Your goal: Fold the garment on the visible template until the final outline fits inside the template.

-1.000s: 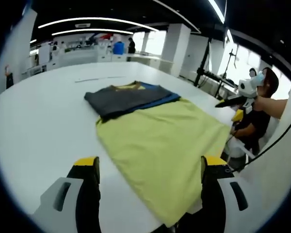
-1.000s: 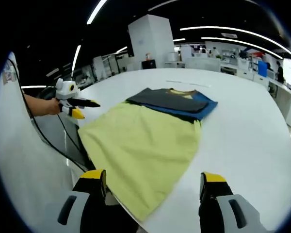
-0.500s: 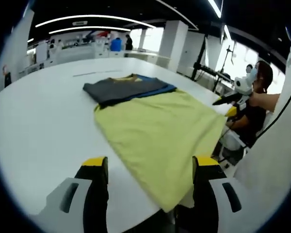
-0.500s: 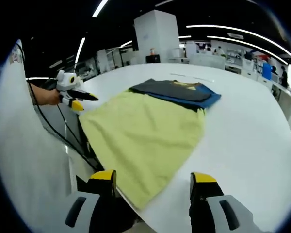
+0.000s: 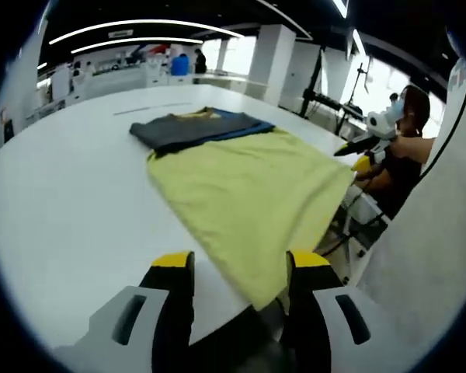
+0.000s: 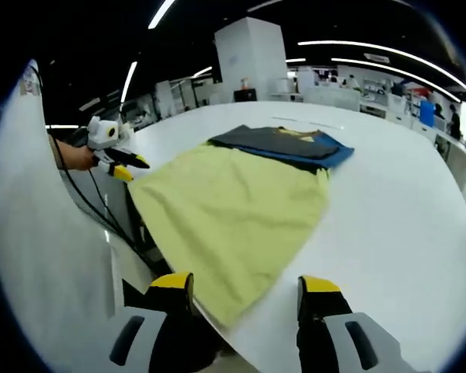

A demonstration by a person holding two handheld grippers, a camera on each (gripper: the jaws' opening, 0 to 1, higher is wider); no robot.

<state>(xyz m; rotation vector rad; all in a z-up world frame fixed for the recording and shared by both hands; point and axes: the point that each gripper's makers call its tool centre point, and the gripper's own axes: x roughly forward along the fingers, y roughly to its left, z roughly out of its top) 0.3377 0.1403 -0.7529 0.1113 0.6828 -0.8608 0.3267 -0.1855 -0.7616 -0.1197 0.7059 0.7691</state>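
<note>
Left gripper (image 5: 234, 268) – jaws parted, yellow tips apart, nothing between them. They sit at the near table edge, w/ the near corner of the yellow-green garment (image 5: 252, 198) hanging off the edge just ahead of the gap. Right gripper (image 6: 245, 289) – jaws likewise parted, empty, aimed at the garment's (image 6: 229, 214) other near corner, which also droops over the edge.

Key relation: garment lies dead ahead of both jaw pairs. Long axis runs near to far, from the overhanging hem to the folded stack at the far end. Each gripper looks about equally close to its own corner; neither touches cloth as far as I can tell.

Far end: a dark grey folded item (image 5: 188, 130) lies on a blue one (image 5: 248, 126), the garment's far edge touching or tucked under them – can't tell which. No marked template outline can be made out on the white table (image 5: 70, 186).

View differences: left gripper view shows the right gripper (image 5: 365, 144) at right beyond the garment's side, plus a seated person (image 5: 400, 155) behind it. Right gripper view shows the left gripper (image 6: 113, 151) at left, held by a hand, w/ a cable trailing below.

Judgement: next move likely a pinch on both near corners, then a lift toward the far end.
</note>
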